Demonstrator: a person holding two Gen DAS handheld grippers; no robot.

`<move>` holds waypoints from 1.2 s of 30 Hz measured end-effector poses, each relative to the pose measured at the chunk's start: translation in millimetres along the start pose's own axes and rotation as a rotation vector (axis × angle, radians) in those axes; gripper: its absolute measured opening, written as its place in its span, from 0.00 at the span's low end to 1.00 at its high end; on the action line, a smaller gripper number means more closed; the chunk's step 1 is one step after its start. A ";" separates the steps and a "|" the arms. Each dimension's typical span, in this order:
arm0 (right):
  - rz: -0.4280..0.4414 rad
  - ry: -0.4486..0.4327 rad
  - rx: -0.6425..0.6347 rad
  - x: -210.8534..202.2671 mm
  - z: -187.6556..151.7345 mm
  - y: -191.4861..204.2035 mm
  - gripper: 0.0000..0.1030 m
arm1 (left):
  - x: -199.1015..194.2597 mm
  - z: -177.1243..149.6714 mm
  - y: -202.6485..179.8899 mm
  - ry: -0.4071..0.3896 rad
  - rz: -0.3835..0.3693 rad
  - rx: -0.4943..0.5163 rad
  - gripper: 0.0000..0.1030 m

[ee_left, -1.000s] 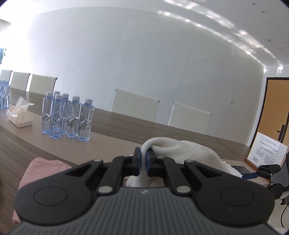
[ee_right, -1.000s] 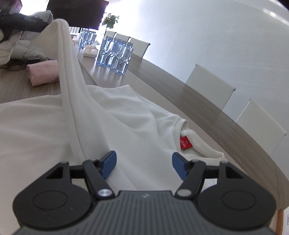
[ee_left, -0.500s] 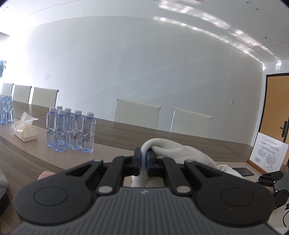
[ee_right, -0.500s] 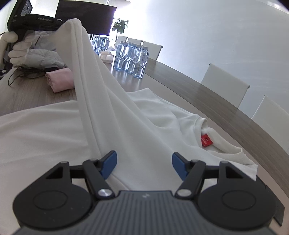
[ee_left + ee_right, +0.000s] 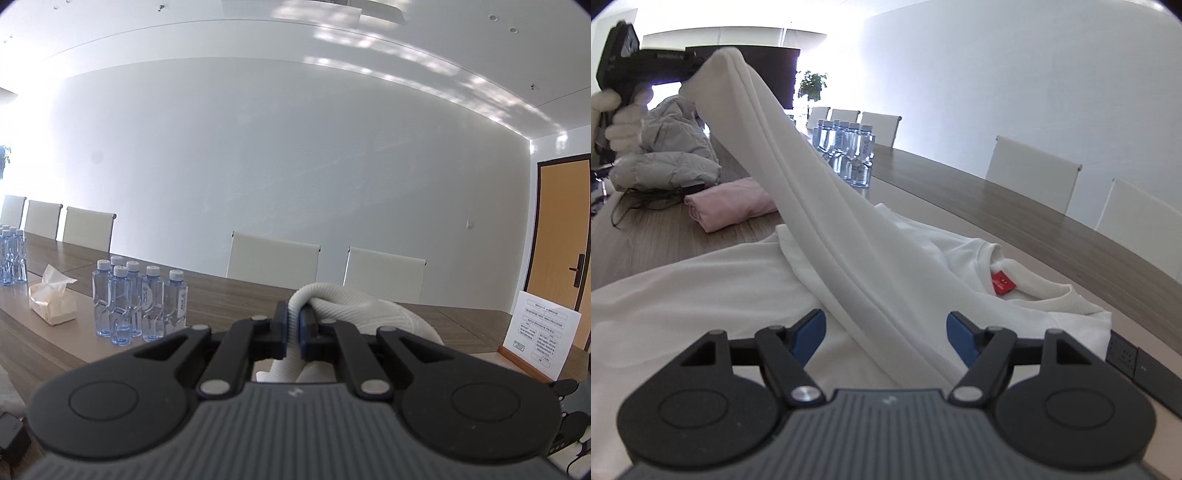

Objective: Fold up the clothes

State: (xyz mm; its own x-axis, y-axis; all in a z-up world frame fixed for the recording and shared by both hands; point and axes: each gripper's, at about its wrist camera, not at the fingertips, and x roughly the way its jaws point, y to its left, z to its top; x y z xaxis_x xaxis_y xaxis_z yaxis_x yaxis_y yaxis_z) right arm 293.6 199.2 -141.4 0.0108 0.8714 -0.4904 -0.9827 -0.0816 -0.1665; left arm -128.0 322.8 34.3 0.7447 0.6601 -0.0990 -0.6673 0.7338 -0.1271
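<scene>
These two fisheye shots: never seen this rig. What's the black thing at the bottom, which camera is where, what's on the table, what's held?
There is no robot here. A person holds a two-finger tool in each hand, and a camera on each tool looks forward along its fingers, so the black shape at the bottom is the tool itself.

In the left wrist view, the left tool is shut on the ribbed cuff of a white sweatshirt's sleeve. In the right wrist view, the right tool is open above the white sweatshirt, which is spread on the wooden table. The sleeve rises to the left tool, held in a gloved hand.

Also on the table: a folded pink garment, a grey jacket, water bottles and a tissue box.
</scene>
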 end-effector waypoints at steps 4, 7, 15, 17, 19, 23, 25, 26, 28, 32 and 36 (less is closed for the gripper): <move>-0.132 -0.015 0.000 8.6 -3.3 7.7 0.14 | -2.5 12.0 -10.5 -0.020 0.001 0.004 0.04; -0.202 -0.089 0.043 0.5 -1.5 3.1 0.08 | -4.2 21.4 -19.1 -0.037 -0.006 0.026 0.04; -0.173 -0.059 -0.031 -11.3 6.8 10.7 0.08 | 34.5 43.0 -45.0 -0.077 0.019 0.142 0.04; -0.119 -0.002 -0.093 -9.6 7.3 18.3 0.10 | 50.0 45.3 -46.4 -0.082 0.040 0.172 0.05; -0.049 0.076 -0.201 -5.3 1.1 34.3 0.32 | 59.3 37.7 -38.0 -0.033 0.009 0.184 0.05; 0.173 0.162 -0.238 -3.6 -18.6 41.0 0.69 | 56.1 -7.4 -14.8 0.063 -0.008 0.233 0.05; 0.221 0.095 -0.107 -8.3 -12.3 16.9 0.69 | 51.0 -34.8 -2.2 0.110 -0.009 0.261 0.05; 0.242 0.051 -0.020 -8.6 -7.1 -0.2 0.70 | 48.5 -48.6 4.1 0.134 -0.009 0.275 0.05; 0.272 -0.030 0.173 -1.4 6.2 -43.5 0.73 | 38.1 -74.3 15.0 0.167 -0.025 0.303 0.05; 0.068 0.084 0.398 62.5 30.4 -106.9 0.72 | -0.4 -119.2 25.3 0.200 -0.119 0.399 0.05; -0.059 0.225 0.474 134.9 39.5 -111.4 0.70 | -25.2 -143.9 24.2 0.262 -0.176 0.479 0.05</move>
State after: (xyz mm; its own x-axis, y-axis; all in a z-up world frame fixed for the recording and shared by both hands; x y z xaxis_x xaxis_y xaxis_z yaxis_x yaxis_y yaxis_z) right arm 397.2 345.0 -155.2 0.0573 0.7382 -0.6722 -0.9545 0.2379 0.1799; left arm -161.2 300.8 -108.3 0.7822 0.5045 -0.3656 -0.4185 0.8602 0.2914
